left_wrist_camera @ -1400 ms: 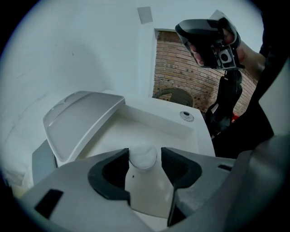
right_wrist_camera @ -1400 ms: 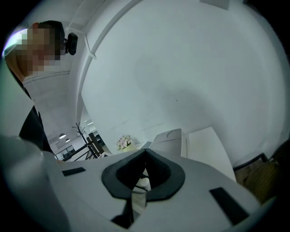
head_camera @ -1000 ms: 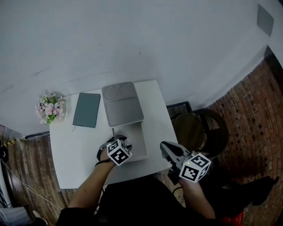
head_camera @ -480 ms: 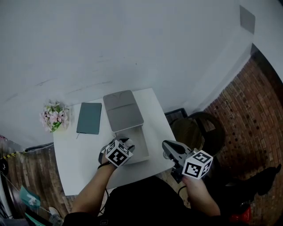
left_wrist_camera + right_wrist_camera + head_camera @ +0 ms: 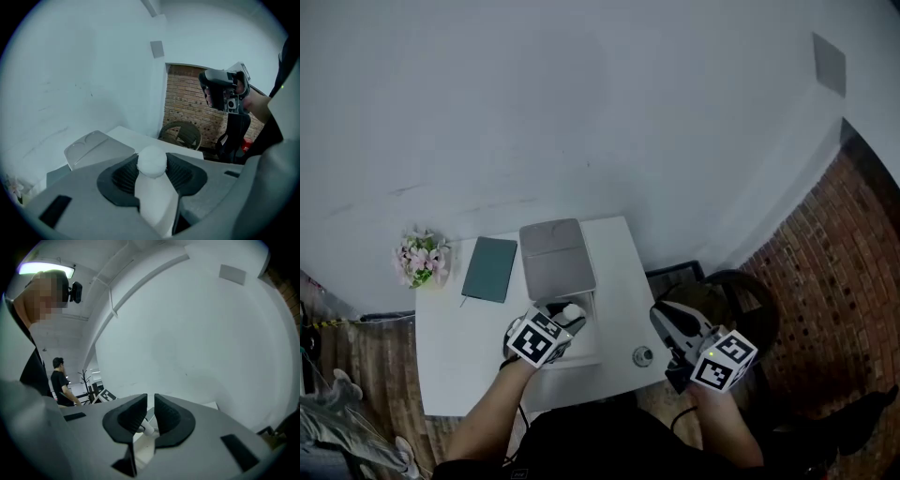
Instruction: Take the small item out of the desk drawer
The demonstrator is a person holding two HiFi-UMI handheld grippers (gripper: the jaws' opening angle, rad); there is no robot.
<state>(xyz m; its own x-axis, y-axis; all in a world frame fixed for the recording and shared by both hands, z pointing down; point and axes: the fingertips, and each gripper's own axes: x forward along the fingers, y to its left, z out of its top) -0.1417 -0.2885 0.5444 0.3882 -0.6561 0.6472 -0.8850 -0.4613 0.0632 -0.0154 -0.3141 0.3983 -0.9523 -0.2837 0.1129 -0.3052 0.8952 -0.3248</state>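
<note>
The left tool (image 5: 153,174) is clenched on the small white item (image 5: 154,201): its two dark ribbed pads press the item's sides. The item stands upright between them, its round ball-shaped head poking up just past the jaw tips. In the head view it shows as a white spot at the tip of the tool, held above the back end of the open drawer (image 5: 592,339), clear of the drawer's floor and just in front of the grey box (image 5: 555,258) that the drawer slides out of.

The right tool (image 5: 150,414) is drawn together to a slim gap with nothing in it. It hangs past the right edge of the worktop (image 5: 455,370), well apart from the drawer.

A small round grey object (image 5: 643,355) lies on the worktop, right of the drawer. Left of the grey box lies a dark green notebook (image 5: 489,269), and at the far left corner stands a bunch of pink flowers (image 5: 422,258). A dark round chair (image 5: 741,300) stands on the brick floor (image 5: 834,309) to the right.
</note>
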